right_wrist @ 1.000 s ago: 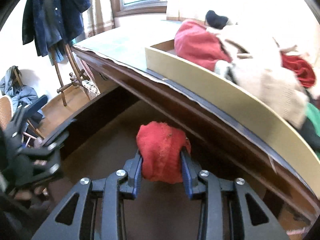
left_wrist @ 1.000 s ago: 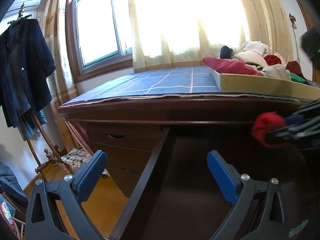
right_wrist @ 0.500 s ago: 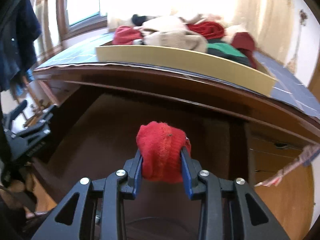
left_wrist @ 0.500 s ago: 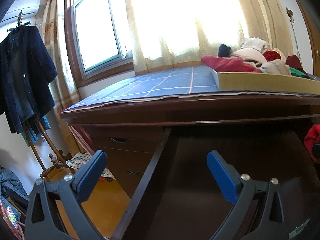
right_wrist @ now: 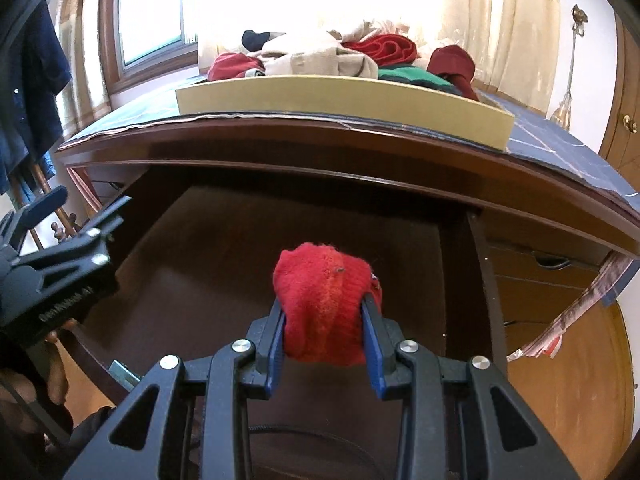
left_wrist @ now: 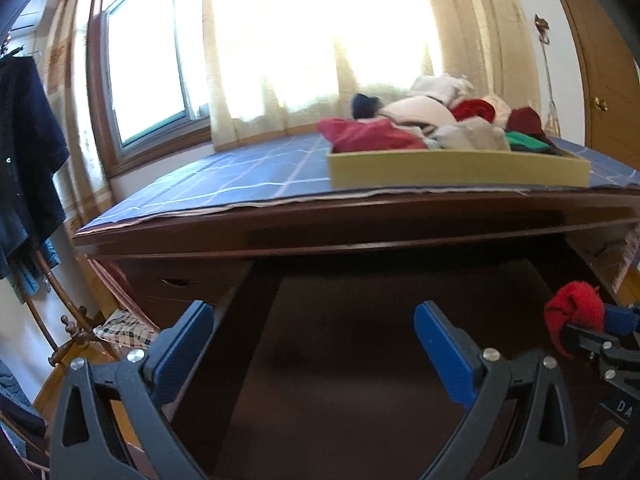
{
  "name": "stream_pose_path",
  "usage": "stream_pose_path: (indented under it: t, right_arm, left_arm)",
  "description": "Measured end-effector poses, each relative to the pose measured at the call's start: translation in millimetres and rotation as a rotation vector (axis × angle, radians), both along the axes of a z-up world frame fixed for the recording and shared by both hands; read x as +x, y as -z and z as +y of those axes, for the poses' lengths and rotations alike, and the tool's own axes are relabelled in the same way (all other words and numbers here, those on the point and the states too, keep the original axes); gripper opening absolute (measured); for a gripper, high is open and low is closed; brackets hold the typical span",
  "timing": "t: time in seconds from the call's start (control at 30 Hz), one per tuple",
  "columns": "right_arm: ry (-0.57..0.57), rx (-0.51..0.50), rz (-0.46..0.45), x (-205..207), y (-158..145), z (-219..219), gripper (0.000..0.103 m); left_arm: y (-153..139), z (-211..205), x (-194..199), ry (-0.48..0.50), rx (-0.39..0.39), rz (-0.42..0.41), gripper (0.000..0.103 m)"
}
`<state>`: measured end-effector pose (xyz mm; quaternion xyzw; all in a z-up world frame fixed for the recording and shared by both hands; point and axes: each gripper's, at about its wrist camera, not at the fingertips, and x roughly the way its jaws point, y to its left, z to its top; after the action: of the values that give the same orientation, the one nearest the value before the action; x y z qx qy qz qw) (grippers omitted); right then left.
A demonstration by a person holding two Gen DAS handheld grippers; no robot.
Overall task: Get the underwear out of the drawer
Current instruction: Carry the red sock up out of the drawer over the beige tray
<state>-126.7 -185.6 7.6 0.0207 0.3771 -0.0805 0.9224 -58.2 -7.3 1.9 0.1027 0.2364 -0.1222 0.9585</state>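
A bunched red knitted underwear piece (right_wrist: pixel 326 300) is kept clamped by the right gripper (right_wrist: pixel 325 332), swung back above the open dark wooden drawer (right_wrist: pixel 256 240); left gripper (left_wrist: pixel 314 344) spread empty.

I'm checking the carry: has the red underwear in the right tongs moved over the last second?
Yes. In the left wrist view the red underwear sat right of the yellow tray, slipped out past the right edge, and is back there now.
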Motion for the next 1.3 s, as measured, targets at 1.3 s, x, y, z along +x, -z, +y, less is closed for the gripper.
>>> stream_pose_path:
  t: [1.3]
  right_arm:
    - [0.099,-0.013,-0.173,-43,-65,-30,0.036]
  left_arm:
    - [7,-3,-3,0.033,0.008,-0.008,0.102]
